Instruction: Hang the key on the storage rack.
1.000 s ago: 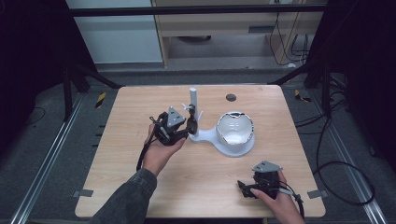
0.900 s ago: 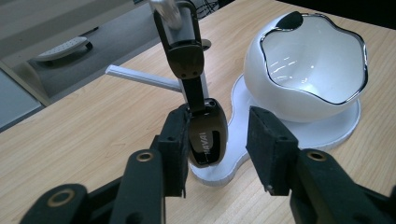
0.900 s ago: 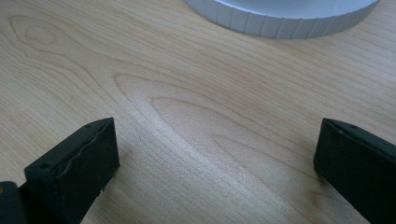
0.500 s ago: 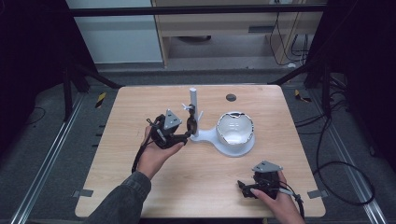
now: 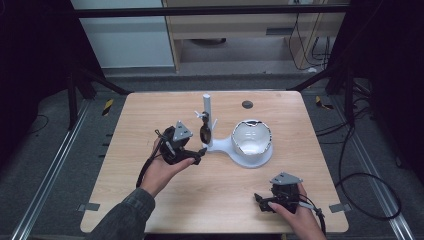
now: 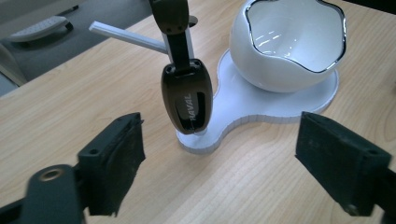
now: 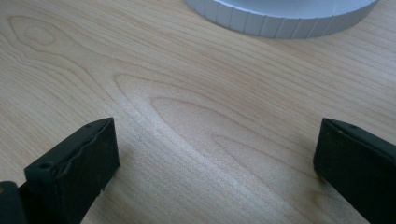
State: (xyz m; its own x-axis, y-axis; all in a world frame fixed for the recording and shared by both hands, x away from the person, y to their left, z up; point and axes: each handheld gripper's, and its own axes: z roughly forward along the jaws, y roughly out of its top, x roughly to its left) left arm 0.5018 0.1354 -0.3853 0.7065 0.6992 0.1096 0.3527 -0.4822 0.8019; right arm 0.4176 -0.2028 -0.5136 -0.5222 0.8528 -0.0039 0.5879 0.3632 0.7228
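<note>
One glossy oval fob (image 6: 187, 102), dangling

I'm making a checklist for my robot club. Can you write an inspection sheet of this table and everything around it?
Surface: light wooden table, with a dark round spot near the far edge.
Job's things: dark brown key fob hanging from the white stand; white bowl with a wavy silver rim sits on the stand's base.
Clutter: nothing seen.
Grippers: left gripper open, jaws either side of the fob, not touching it; right gripper open, low over bare wood near the front edge.
Cables: black cable trails from the left gripper; more cables on the floor.
Surroundings: dark frame, grey floor, cabinets behind.
</note>
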